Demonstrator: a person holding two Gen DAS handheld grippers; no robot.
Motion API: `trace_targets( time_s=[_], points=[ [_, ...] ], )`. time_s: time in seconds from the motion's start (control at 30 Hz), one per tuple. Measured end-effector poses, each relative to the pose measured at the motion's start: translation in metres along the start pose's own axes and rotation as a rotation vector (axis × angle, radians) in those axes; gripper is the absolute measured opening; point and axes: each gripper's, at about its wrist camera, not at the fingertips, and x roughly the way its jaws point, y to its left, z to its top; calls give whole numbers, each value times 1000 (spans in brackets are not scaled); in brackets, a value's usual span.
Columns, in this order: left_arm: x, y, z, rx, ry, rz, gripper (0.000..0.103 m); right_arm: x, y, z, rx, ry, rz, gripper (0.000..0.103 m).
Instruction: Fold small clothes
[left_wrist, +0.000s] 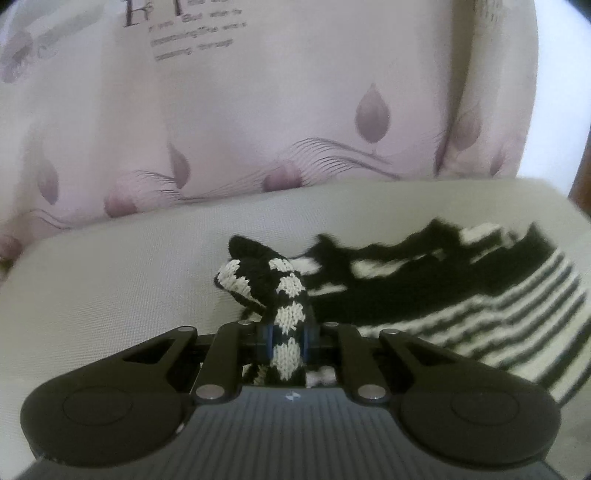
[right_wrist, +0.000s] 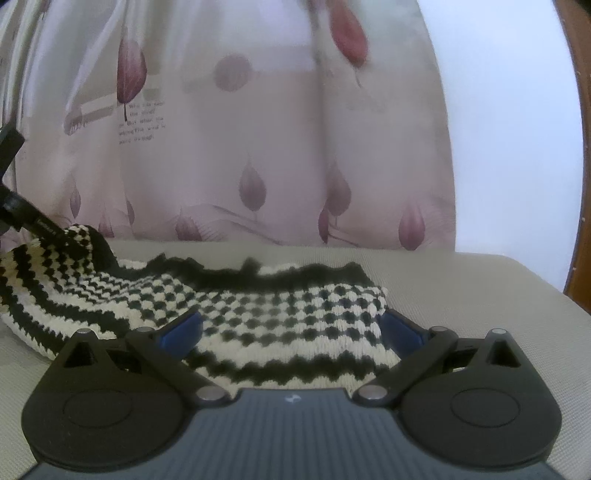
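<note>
Knit garment (right_wrist: 280, 314), first fold: left gripper (left_wrist: 287, 341) pinches a corner, right gripper (right_wrist: 291, 328) gapes astride; next, carry corner across.

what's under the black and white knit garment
The knit garment lies on a pale grey woven surface, bare around it. What lies beneath the garment's middle is covered. Its left corner is lifted, pinched in the left gripper.
</note>
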Motion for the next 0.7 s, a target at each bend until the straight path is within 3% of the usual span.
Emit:
trace_targets(
  time_s=[0.23, 0.43, 0.7],
  points=[
    [-10, -49, 21, -129, 38, -156, 13, -7, -13, -2, 76, -38, 14, 103],
    [-1, -93, 16, -254, 108, -331, 13, -10, -18, -3, 111, -52, 29, 103],
    [16, -89, -1, -325, 69, -500, 22, -7, -34, -4, 208, -22, 108, 103]
  ],
)
